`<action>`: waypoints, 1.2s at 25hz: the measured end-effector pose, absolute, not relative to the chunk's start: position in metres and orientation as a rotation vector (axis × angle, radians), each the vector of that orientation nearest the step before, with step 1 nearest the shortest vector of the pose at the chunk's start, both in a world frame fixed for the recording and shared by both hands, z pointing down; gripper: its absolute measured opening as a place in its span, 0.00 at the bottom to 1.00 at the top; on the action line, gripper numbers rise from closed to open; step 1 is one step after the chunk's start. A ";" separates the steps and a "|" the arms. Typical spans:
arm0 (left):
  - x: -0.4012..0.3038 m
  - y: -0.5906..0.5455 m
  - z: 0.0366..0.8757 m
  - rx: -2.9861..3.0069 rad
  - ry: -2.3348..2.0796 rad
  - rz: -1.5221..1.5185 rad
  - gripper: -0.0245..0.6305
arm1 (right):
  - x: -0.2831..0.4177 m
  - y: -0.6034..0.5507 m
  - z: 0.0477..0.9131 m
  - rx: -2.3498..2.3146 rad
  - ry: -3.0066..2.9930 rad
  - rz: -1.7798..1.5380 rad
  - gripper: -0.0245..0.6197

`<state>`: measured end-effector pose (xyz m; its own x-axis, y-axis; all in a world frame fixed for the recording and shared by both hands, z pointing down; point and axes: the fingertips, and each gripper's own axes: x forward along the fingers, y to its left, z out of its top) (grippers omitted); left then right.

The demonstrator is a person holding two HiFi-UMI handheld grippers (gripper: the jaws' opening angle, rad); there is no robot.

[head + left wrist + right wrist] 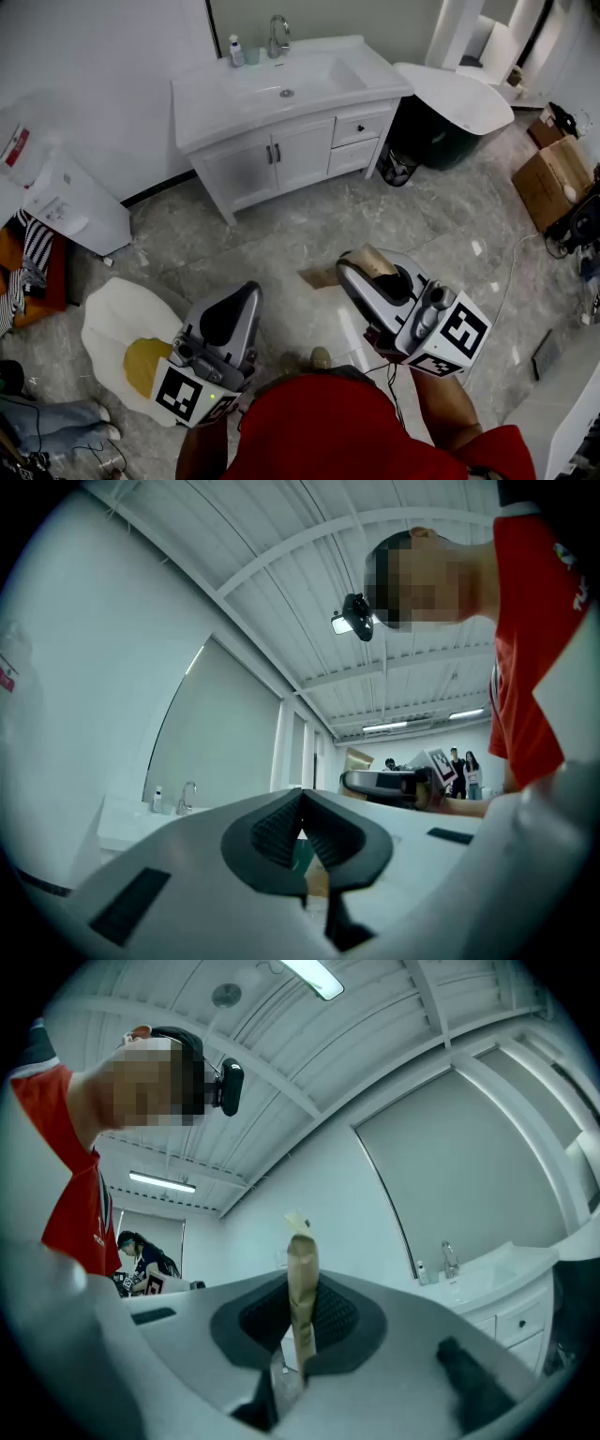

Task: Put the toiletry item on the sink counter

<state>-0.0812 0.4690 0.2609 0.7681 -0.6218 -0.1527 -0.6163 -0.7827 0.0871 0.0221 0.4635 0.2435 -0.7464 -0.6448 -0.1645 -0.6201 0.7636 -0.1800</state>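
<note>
My right gripper (364, 269) is shut on a flat tan toiletry item (379, 262), which stands up between its dark pads (330, 1314) in the right gripper view, its tip above the jaws. The same tan item (302, 1283) is pinched edge-on. My left gripper (243, 302) is held low at the left, its jaws shut with nothing between them (301, 803). Both grippers hover over the marble floor, well short of the white sink counter (216, 94), which stands at the far side with a faucet (277, 36) and a small bottle (235, 51).
A white oval lid on a dark tub (455, 94) stands right of the vanity. A cardboard box (553, 178) sits at the right. An egg-shaped mat (127, 347) lies on the floor at the left, and a cardboard scrap (319, 277) ahead.
</note>
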 end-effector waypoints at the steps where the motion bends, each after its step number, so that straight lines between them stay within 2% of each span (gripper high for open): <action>1: -0.080 0.468 0.261 2.923 -1.025 -0.270 0.06 | 0.023 0.463 0.243 -0.999 2.743 -0.167 0.10; 15: -0.072 0.458 0.259 2.901 -1.066 -0.286 0.06 | 0.035 0.452 0.242 -0.963 2.710 -0.208 0.10; 30: -0.049 0.421 0.244 2.925 -1.113 -0.316 0.06 | 0.070 0.413 0.229 -0.945 2.739 -0.111 0.10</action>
<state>-0.0486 0.4211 0.2440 0.7295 -0.6575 -0.1883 -0.6583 -0.7497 0.0677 0.0705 0.4130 0.2288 -0.7614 -0.6161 -0.2017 -0.5977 0.7876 -0.1495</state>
